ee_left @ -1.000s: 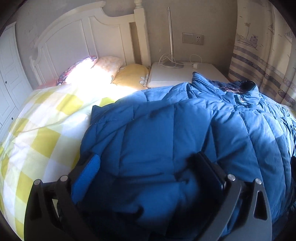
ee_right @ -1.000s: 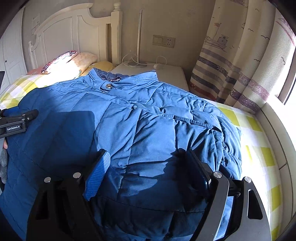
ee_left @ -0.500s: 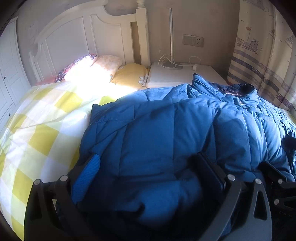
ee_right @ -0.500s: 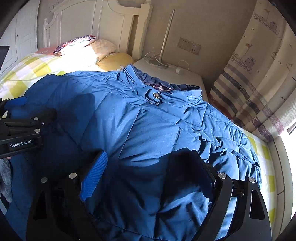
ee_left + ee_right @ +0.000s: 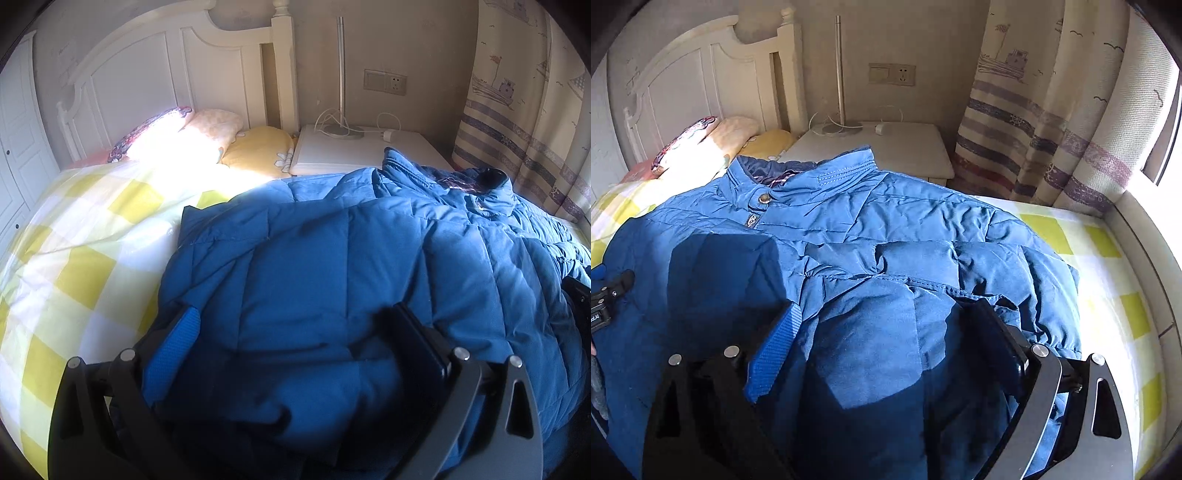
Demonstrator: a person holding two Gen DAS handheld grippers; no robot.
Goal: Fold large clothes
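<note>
A blue padded jacket (image 5: 332, 240) lies front up across the bed, its collar (image 5: 827, 173) toward the nightstand. My left gripper (image 5: 291, 314) hangs over the jacket's left part with its fingers wide apart; padded cloth bulges between them and the blue pad (image 5: 173, 350) shows bare. My right gripper (image 5: 882, 308) is over the jacket's right part. Its jaws are opening, with a hump of jacket between them and neither pad pressing on it. The left gripper (image 5: 609, 291) shows at the right wrist view's left edge, and the right gripper (image 5: 580, 295) at the left wrist view's right edge.
The bed has a yellow-checked sheet (image 5: 74, 258) and pillows (image 5: 258, 147) against a white headboard (image 5: 166, 74). A white nightstand (image 5: 351, 155) with a lamp pole (image 5: 340, 74) stands behind the collar. A striped curtain (image 5: 1052, 129) and a padded side rail (image 5: 1145, 240) bound the right.
The right gripper swung toward the left gripper half a second ago, then drew back to the right, and its fingers spread wider. The left gripper and the jacket under it have stayed put.
</note>
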